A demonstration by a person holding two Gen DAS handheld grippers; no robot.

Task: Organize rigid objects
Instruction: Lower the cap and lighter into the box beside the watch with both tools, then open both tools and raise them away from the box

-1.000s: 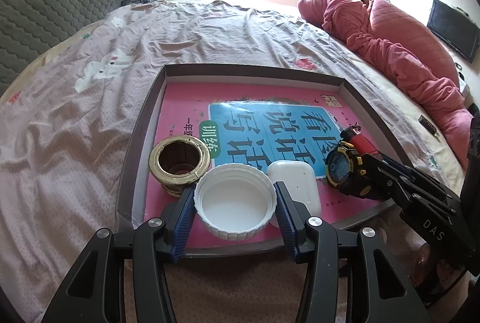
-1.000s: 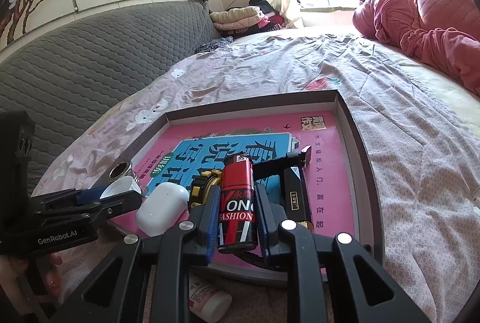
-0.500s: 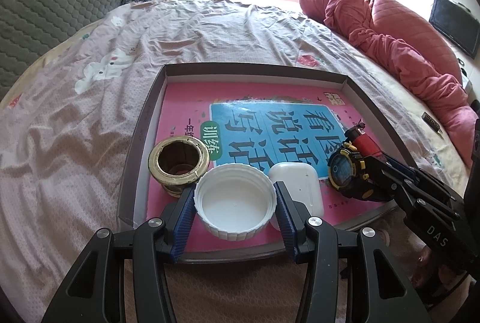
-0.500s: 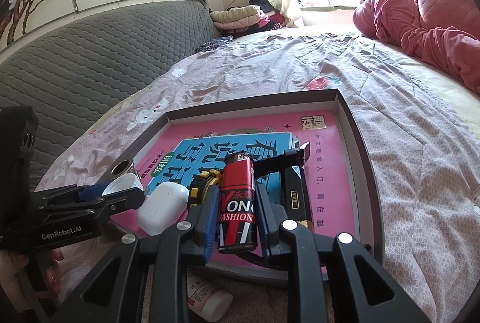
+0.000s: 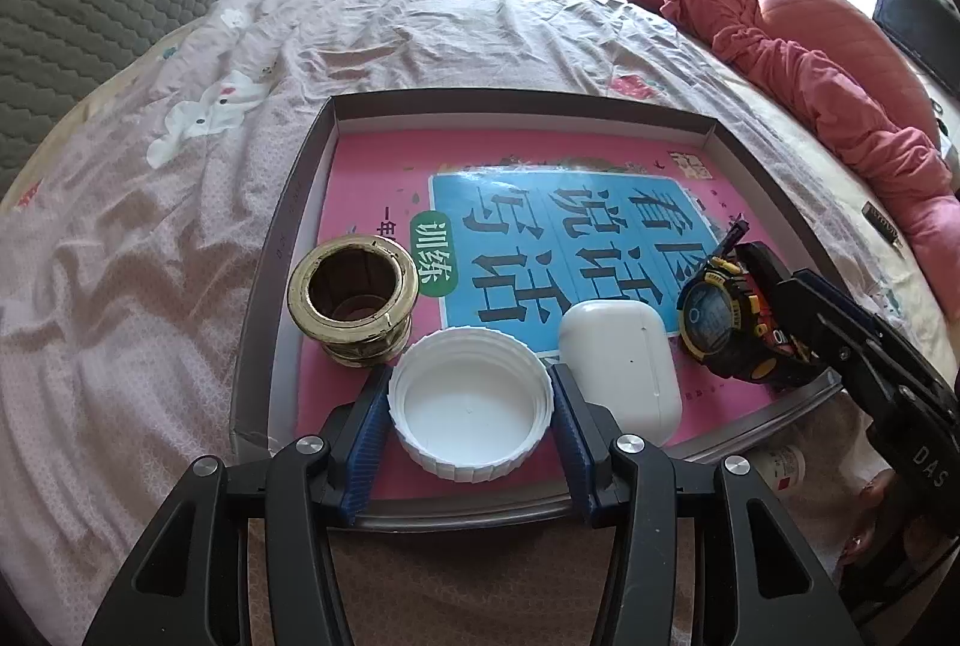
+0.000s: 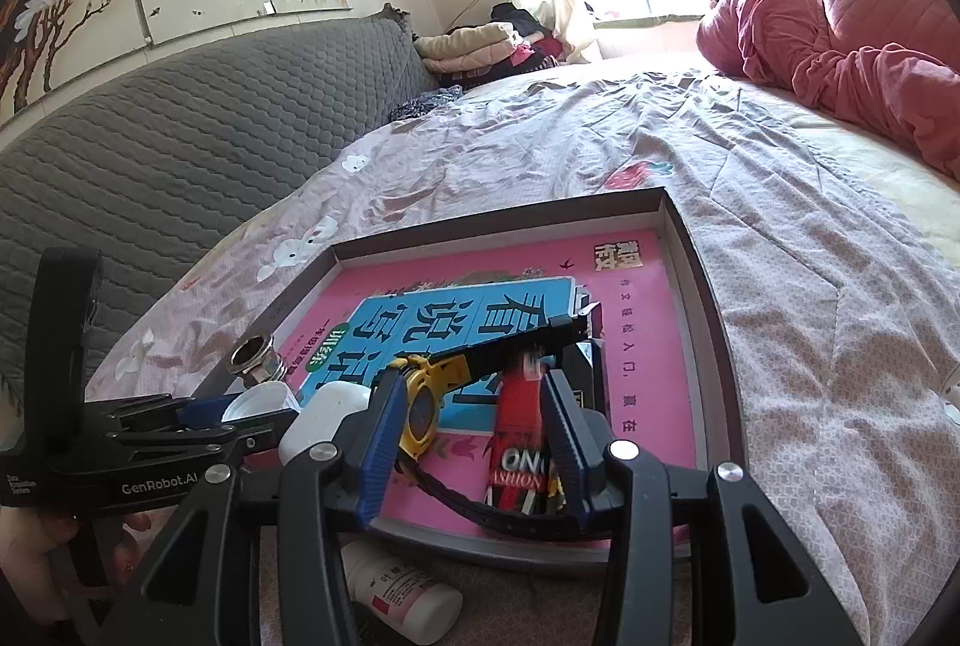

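Observation:
A shallow brown tray lined with a pink and blue book lies on the bed. My left gripper is shut on a white plastic lid at the tray's near edge. A brass ring stands to its left, a white earbud case to its right. My right gripper is open; a red lighter lies loose by its right finger, and a yellow and black watch sits by its left finger. The watch also shows in the left wrist view.
A small white bottle lies on the brown surface just before the tray. The wrinkled bed sheet surrounds the tray. A pink quilt is heaped at the far right. A grey padded headboard runs along the left.
My right gripper has opened and let go of the red lighter, which now lies tilted in the tray. My left gripper still holds the white lid in about the same place.

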